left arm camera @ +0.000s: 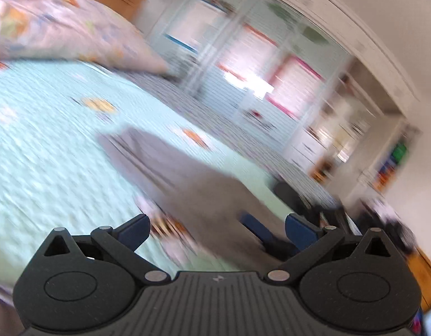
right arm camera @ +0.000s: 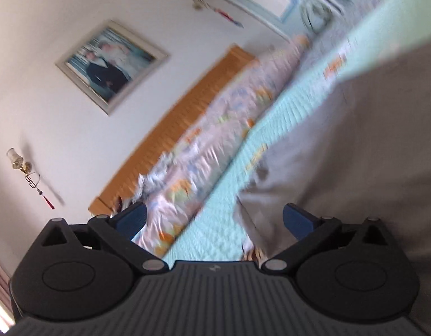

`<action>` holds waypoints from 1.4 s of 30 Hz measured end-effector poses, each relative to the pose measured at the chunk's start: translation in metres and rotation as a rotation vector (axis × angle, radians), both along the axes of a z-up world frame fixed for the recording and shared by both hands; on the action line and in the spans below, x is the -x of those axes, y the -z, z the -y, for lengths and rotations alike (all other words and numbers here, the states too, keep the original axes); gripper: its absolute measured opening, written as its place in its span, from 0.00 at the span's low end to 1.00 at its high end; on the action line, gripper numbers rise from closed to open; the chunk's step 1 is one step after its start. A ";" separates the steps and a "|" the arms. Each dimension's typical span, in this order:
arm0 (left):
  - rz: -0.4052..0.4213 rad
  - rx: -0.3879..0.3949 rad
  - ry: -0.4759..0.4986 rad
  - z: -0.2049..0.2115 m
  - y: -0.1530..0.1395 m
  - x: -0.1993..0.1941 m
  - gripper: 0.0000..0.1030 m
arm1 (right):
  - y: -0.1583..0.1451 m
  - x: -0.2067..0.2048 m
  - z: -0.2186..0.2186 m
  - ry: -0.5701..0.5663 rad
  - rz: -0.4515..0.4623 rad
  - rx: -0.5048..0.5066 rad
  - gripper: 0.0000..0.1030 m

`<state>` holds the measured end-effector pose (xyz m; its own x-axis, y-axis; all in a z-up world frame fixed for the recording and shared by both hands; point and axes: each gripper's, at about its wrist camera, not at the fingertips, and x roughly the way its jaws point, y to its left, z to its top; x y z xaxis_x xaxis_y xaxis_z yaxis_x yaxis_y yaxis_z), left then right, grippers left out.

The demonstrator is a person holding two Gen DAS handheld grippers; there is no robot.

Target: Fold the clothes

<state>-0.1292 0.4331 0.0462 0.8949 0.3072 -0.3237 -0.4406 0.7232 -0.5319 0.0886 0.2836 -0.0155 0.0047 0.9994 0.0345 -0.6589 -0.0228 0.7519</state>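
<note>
A grey garment (left arm camera: 181,173) lies spread on the mint-green quilted bedspread (left arm camera: 47,140), blurred by motion. My left gripper (left arm camera: 216,229) hovers above its near end, open, nothing between its blue fingers (left arm camera: 134,231). In the left wrist view the other gripper's blue finger (left arm camera: 256,229) shows near the cloth's right edge. In the right wrist view the same grey garment (right arm camera: 355,140) fills the right side of the view, over the bedspread (right arm camera: 215,224). My right gripper (right arm camera: 215,221) is open beside the cloth's left edge, holding nothing.
A floral pillow or duvet (left arm camera: 61,28) lies along the wooden headboard (right arm camera: 173,128). A framed picture (right arm camera: 112,64) and wall lamp (right arm camera: 19,162) hang above. Wardrobe doors (left arm camera: 243,64) and shelves (left arm camera: 341,140) stand beyond the bed's far edge.
</note>
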 end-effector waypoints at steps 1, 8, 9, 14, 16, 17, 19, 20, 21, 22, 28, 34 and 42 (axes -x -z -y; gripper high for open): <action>-0.006 -0.003 -0.047 -0.008 -0.010 0.002 0.99 | -0.003 0.002 0.002 0.011 0.016 -0.015 1.00; -0.210 -0.178 -0.119 -0.064 -0.058 -0.056 1.00 | 0.010 0.011 -0.035 -0.189 -0.032 0.198 1.00; -0.240 -0.204 -0.129 -0.072 -0.065 -0.065 1.00 | 0.011 0.011 -0.034 -0.205 -0.042 0.195 1.00; -0.386 -0.330 -0.180 -0.113 -0.099 -0.106 1.00 | 0.016 0.005 -0.023 -0.210 -0.112 0.122 1.00; -0.400 -0.378 -0.069 -0.106 -0.091 -0.136 1.00 | 0.015 0.008 -0.024 -0.212 -0.090 0.132 1.00; -0.407 -0.402 -0.013 -0.103 -0.087 -0.151 1.00 | 0.015 0.009 -0.025 -0.212 -0.078 0.138 1.00; -0.420 -0.449 0.100 -0.096 -0.079 -0.181 1.00 | 0.013 0.012 -0.025 -0.213 -0.054 0.150 1.00; -0.425 -0.473 0.156 -0.093 -0.075 -0.196 1.00 | 0.013 0.013 -0.026 -0.214 -0.050 0.151 1.00; -0.429 -0.489 0.206 -0.082 -0.070 -0.212 1.00 | 0.014 0.013 -0.026 -0.215 -0.050 0.148 1.00; -0.433 -0.504 0.255 -0.072 -0.065 -0.228 1.00 | 0.014 0.012 -0.026 -0.216 -0.052 0.144 1.00; -0.599 -0.601 0.463 -0.032 -0.006 -0.303 0.99 | 0.013 0.016 -0.025 -0.239 -0.028 0.151 1.00; -0.742 -0.437 0.484 -0.065 0.047 -0.303 1.00 | 0.014 0.018 -0.025 -0.261 -0.034 0.142 1.00; -0.835 -0.473 0.446 -0.071 0.032 -0.282 1.00 | 0.012 0.017 -0.029 -0.270 -0.037 0.140 1.00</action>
<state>0.1531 0.5037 0.0146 0.5062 0.2609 -0.8220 -0.1797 0.9641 0.1953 0.0712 0.3124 -0.0278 -0.2629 0.9598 -0.0988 -0.6152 -0.0878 0.7835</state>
